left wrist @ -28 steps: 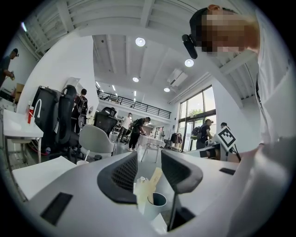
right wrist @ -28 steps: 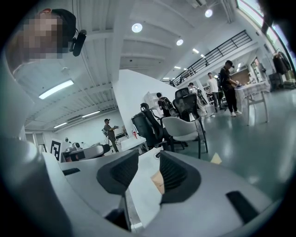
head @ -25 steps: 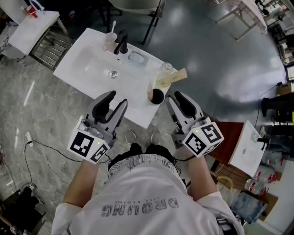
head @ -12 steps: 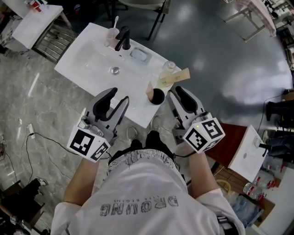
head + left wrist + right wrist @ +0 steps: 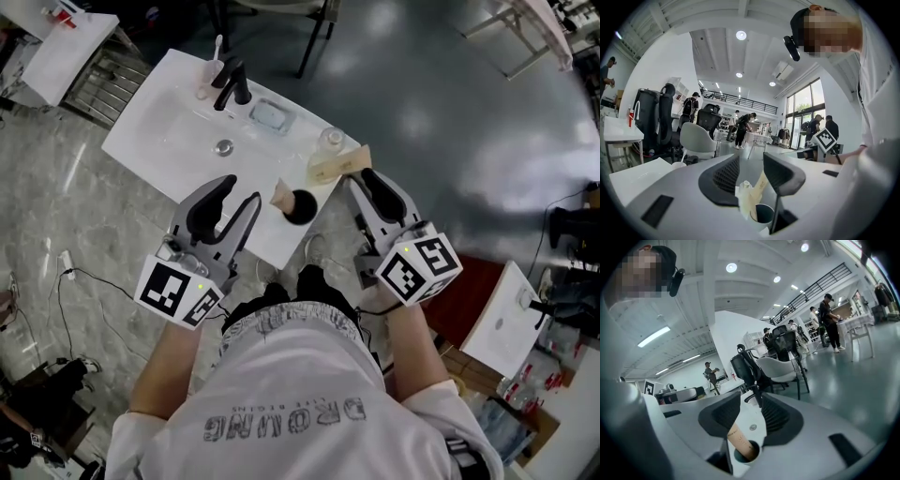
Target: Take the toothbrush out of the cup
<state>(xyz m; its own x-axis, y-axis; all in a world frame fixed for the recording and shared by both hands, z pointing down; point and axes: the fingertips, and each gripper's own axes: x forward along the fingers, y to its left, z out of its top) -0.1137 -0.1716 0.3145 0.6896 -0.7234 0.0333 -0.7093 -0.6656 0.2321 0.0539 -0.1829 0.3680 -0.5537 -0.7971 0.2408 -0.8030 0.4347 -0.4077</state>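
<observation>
Head view for the layout: find the dark cup [image 5: 300,208] at the near right edge of the white desk [image 5: 150,141], between the tips of the two hand-held grippers and touching neither, with the tan toothbrush [image 5: 279,195], wrapped by the look of it, leaning out over the rim to the left. Read the left hand-held gripper [image 5: 236,195] as spread wide and holding nothing, and the right hand-held gripper [image 5: 361,183] as likewise parted and empty. Check this in the left gripper view and the right gripper view, with only the cup and its tan stick visible through each gap, beyond the pads and untouched. Judge the step as the approach, no grasp made yet. Choose one side for the pull, probably the left given the leftward lean, and keep the right for steadying the cup by its wall. Come in along the lean of the handle rather than across it, centre the exposed part between the pads, and close only with a pad on either side. Draw out along the tilt, not straight up, to avoid levering the rim and tipping the cup off the near edge. Keep clear of the tan box [image 5: 337,164] and clear bottle [image 5: 330,141] just beyond. Note also a pale cup [image 5: 204,86] with a white stick [image 5: 217,49] by the black tap [image 5: 232,82] at the far edge, well apart; judge the near cup the likelier target.
</observation>
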